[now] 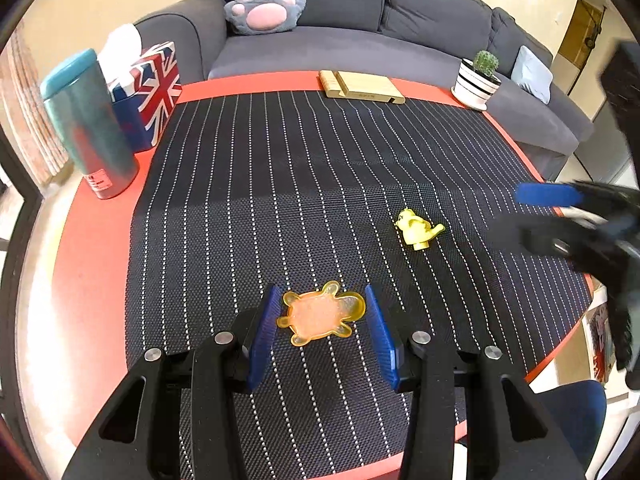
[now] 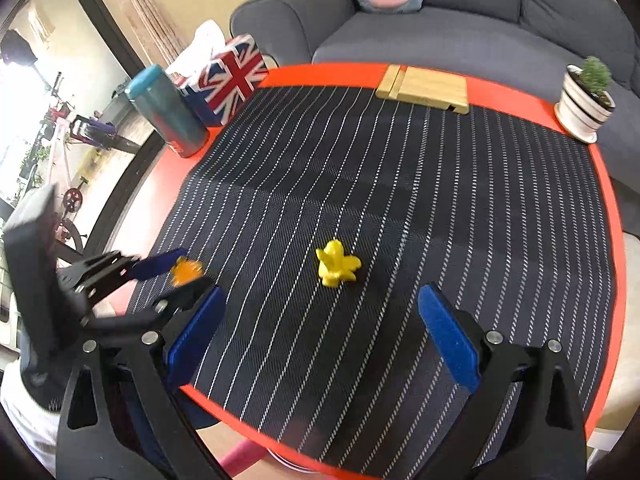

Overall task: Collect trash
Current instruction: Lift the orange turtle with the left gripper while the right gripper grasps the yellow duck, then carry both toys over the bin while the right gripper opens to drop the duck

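An orange translucent turtle (image 1: 320,314) sits between the blue pads of my left gripper (image 1: 321,294), and both pads press on its sides. In the right wrist view the same left gripper (image 2: 180,268) shows at the left edge, with the orange turtle (image 2: 187,272) blurred at its tips. A yellow toy figure (image 1: 418,230) lies on the striped mat (image 1: 280,184) to the right. My right gripper (image 2: 322,296) stands wide open just short of the yellow figure (image 2: 338,266), with nothing between its fingers. In the left wrist view the right gripper (image 1: 532,216) is a blur at the right edge.
A teal tumbler (image 1: 90,124) and a Union Jack tissue box (image 1: 150,92) stand at the back left of the red table (image 1: 92,248). A wooden stand (image 1: 360,86) and a potted cactus (image 1: 478,80) sit along the far edge. Behind is a grey sofa (image 1: 340,48).
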